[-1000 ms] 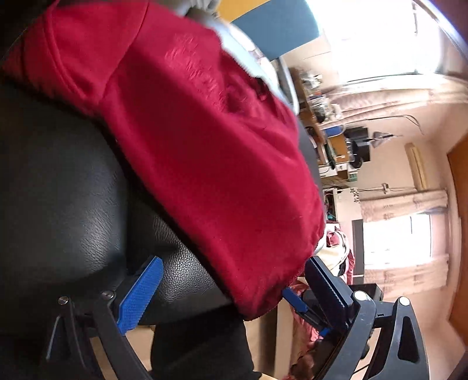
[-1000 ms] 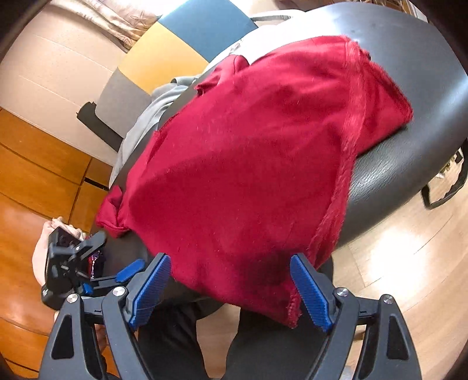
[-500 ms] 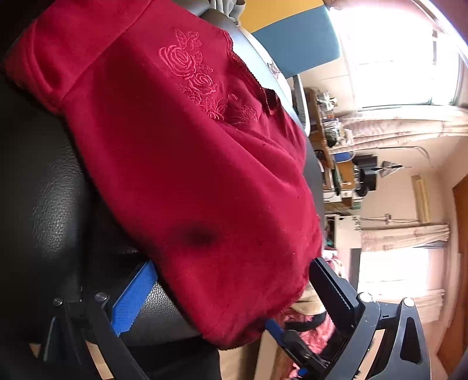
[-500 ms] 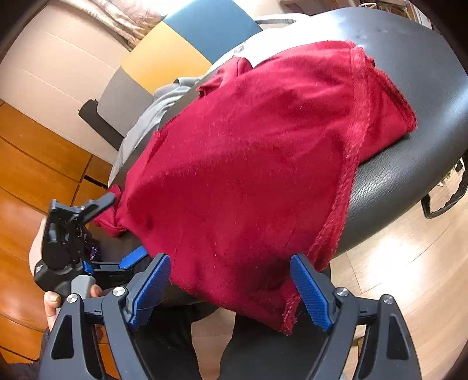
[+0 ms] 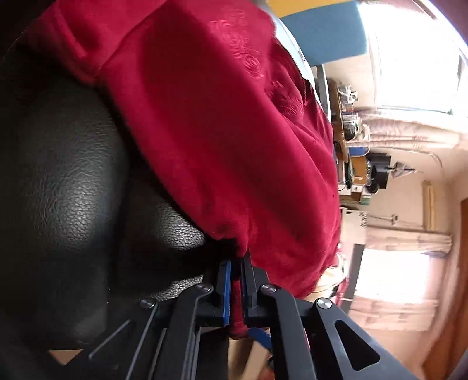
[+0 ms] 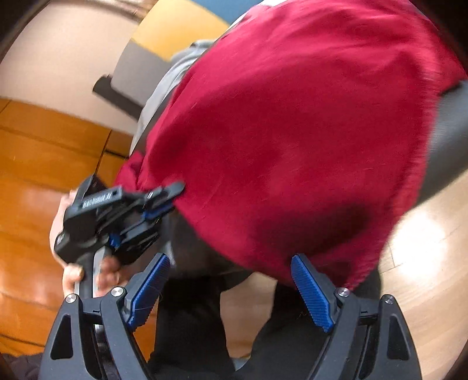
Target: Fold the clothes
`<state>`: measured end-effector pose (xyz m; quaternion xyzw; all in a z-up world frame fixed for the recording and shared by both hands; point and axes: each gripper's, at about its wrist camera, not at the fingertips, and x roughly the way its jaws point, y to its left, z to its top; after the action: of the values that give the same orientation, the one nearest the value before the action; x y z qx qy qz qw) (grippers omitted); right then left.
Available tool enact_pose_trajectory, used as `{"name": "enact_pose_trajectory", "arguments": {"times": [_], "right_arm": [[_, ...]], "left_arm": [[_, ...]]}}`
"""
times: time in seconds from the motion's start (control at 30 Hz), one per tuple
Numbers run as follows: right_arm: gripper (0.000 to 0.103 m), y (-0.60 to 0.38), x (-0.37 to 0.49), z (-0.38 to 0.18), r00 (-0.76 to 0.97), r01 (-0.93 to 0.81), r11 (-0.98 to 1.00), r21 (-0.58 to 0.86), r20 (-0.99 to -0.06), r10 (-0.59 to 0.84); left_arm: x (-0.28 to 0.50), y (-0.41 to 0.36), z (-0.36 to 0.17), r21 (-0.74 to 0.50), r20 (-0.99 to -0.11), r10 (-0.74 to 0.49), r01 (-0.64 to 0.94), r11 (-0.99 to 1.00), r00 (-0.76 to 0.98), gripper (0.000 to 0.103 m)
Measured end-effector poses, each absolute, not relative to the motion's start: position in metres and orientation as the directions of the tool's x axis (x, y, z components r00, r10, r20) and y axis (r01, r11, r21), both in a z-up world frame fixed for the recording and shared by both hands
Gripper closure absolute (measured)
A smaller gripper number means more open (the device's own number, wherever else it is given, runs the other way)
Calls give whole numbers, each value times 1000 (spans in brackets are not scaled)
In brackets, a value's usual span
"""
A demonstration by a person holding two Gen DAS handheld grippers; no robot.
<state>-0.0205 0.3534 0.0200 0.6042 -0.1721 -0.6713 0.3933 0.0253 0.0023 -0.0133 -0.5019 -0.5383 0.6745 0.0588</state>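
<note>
A dark red garment with embroidered roses lies draped over a black leather seat. My left gripper is shut on the garment's lower hem, with red cloth pinched between its blue pads. In the right wrist view the same red garment hangs over the seat's front edge. My right gripper stands open just below that hanging hem, nothing between its fingers. The left gripper shows there too, held by a hand, clamped on the garment's left corner.
A grey garment lies behind the red one on the seat. A blue, yellow and grey cushion stands at the back. Wooden floor lies left, pale floor right. Cluttered shelves and curtained windows stand to the right.
My left gripper went from open around the hem to shut on it. My right gripper stayed open and moved closer under the hanging edge.
</note>
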Motion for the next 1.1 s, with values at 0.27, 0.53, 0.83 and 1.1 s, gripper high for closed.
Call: {"name": "enact_pose_trajectory", "arguments": {"times": [0.27, 0.53, 0.83, 1.1], "right_arm": [[16, 348, -17, 26, 56, 348, -617, 706, -673, -738], [16, 353, -21, 29, 43, 343, -631, 696, -682, -730], [16, 354, -28, 37, 40, 373, -636, 676, -696, -717], [16, 377, -48, 42, -64, 297, -692, 658, -710, -702]], "left_arm": [[11, -10, 25, -789, -614, 565, 406, -462, -550, 98], [16, -66, 70, -721, -671, 412, 413, -557, -616, 98], [59, -116, 58, -695, -700, 311, 515, -501, -643, 37], [76, -60, 32, -660, -716, 366, 405, -633, -594, 28]]}}
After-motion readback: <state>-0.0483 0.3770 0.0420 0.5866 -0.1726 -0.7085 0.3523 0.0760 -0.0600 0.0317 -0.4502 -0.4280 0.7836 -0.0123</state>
